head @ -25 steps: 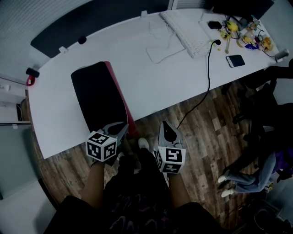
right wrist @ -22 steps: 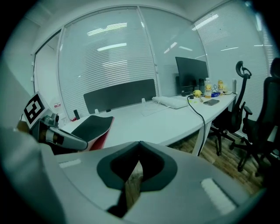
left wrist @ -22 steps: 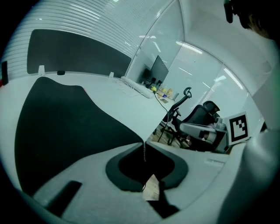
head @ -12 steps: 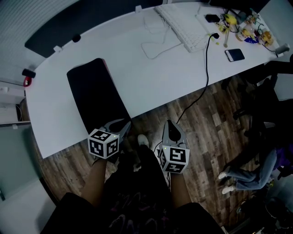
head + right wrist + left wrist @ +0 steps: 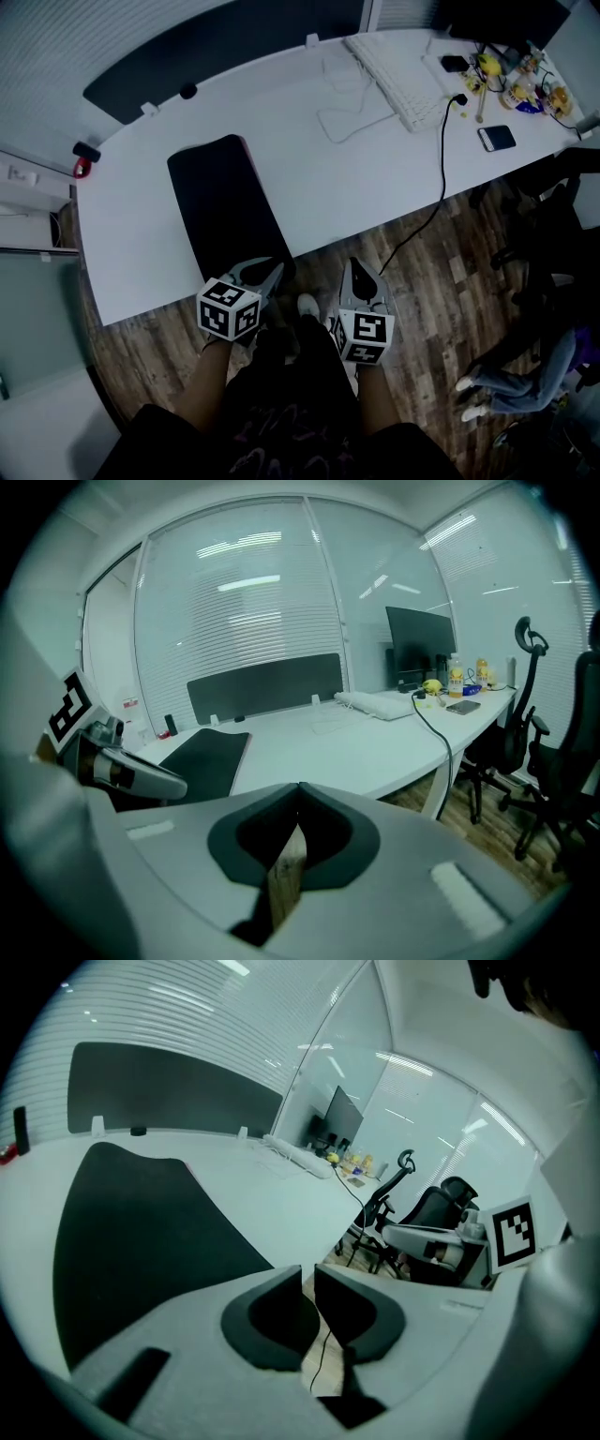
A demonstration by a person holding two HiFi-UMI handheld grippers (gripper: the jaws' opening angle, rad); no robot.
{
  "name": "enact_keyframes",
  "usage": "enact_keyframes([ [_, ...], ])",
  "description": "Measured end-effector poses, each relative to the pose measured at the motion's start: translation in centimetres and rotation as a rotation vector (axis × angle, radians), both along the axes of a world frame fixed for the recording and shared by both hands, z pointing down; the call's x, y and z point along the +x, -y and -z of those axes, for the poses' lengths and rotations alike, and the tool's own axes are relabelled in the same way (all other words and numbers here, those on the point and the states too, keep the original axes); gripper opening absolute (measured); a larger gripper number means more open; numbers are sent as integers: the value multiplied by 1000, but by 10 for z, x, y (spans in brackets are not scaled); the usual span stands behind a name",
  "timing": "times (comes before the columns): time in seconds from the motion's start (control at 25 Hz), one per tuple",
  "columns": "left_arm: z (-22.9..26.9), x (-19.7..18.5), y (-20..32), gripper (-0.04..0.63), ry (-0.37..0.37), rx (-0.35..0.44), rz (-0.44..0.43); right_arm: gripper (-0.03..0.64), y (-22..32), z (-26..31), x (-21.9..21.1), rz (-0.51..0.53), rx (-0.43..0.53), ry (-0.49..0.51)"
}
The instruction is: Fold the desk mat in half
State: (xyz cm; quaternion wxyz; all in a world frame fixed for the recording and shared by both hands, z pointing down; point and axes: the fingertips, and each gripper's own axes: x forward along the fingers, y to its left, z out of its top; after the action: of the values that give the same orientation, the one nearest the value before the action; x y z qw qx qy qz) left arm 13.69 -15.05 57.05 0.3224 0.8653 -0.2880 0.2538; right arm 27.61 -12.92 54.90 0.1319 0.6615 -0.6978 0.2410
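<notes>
Head view: a curved white bench (image 5: 309,178) stands on a wood-plank floor (image 5: 441,272). The black desk mat (image 5: 225,202) lies flat toward its left end, reaching the front edge. A keyboard (image 5: 398,70) and a phone (image 5: 496,138) sit far right. The left gripper (image 5: 272,270) and the right gripper (image 5: 361,265) hang off the bench's front.

Left gripper view: the fingers are closing, a narrow gap left, nothing between them. The mat is just ahead.

Right gripper view: the fingers meet, empty. Slatted blinds (image 5: 253,611) line the glass walls.
</notes>
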Motion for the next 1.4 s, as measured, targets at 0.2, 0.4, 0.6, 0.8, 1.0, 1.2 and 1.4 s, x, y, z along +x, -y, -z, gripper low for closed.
enact_keyframes([
  [0.2, 13, -18, 8, -4, 5, 23, 51, 8, 13, 12, -23, 44, 32, 14],
  [0.4, 23, -33, 11, -3, 0, 39, 87, 8, 18, 20, -40, 73, 40, 24],
  [0.6, 34, -42, 15, -3, -14, 74, 114, 8, 23, 35, -50, 83, 54, 26],
  [0.8, 51, -54, 21, -3, -32, 123, 155, 8, 29, 48, -61, 133, 107, 8],
  [1.0, 73, -60, 28, -3, -47, 190, 182, 8, 34, 66, -63, 140, 146, 3],
  [1.2, 106, -63, 36, -3, -72, 276, 189, 8, 39, 95, -61, 130, 193, -12],
  [1.4, 140, -54, 41, -3, -101, 354, 165, 8, 40, 125, -47, 89, 252, -22],
])
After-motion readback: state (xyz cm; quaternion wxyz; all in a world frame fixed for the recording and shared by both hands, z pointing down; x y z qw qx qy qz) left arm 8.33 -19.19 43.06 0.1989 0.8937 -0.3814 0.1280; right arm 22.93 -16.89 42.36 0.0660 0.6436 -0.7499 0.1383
